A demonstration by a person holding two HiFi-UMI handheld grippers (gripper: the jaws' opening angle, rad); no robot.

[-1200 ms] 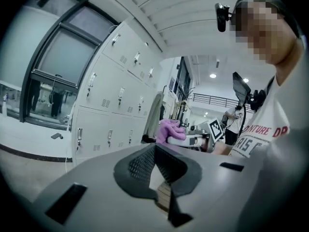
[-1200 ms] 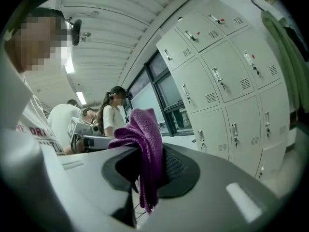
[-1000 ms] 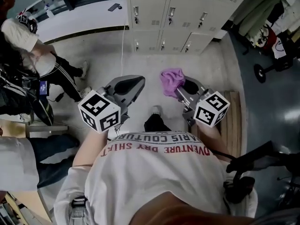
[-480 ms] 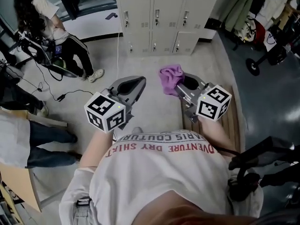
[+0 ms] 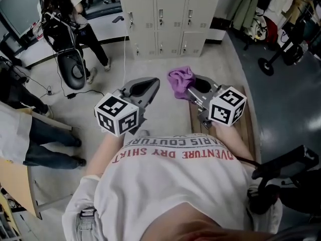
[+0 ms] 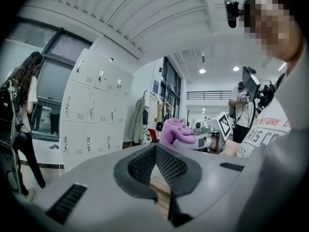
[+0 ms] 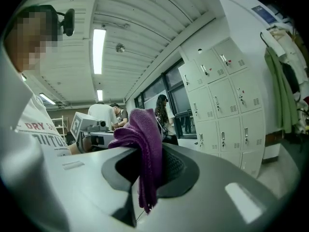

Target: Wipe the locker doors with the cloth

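A bank of beige locker doors (image 5: 168, 14) stands ahead across the pale floor; it also shows in the left gripper view (image 6: 94, 115) and the right gripper view (image 7: 227, 100). My right gripper (image 5: 193, 86) is shut on a purple cloth (image 5: 179, 80), which bunches above the jaws and hangs down between them (image 7: 144, 144). My left gripper (image 5: 149, 84) is level with it on the left, its jaws shut at the tips (image 6: 155, 149) with nothing in them. The cloth (image 6: 176, 132) is also seen from the left gripper. Both grippers are well short of the lockers.
A person with dark gear (image 5: 67, 19) stands at the far left near a white counter (image 5: 103, 26). Another person's legs (image 5: 45, 144) are at the left. A wooden slatted bench (image 5: 249, 124) lies on the right. Hanging coats (image 5: 256, 4) and a wheeled stand (image 5: 273, 59) are beyond.
The lockers have come more to the centre and look a little nearer. Both grippers keep their pose, with the cloth still held. The person at the left has moved farther back.
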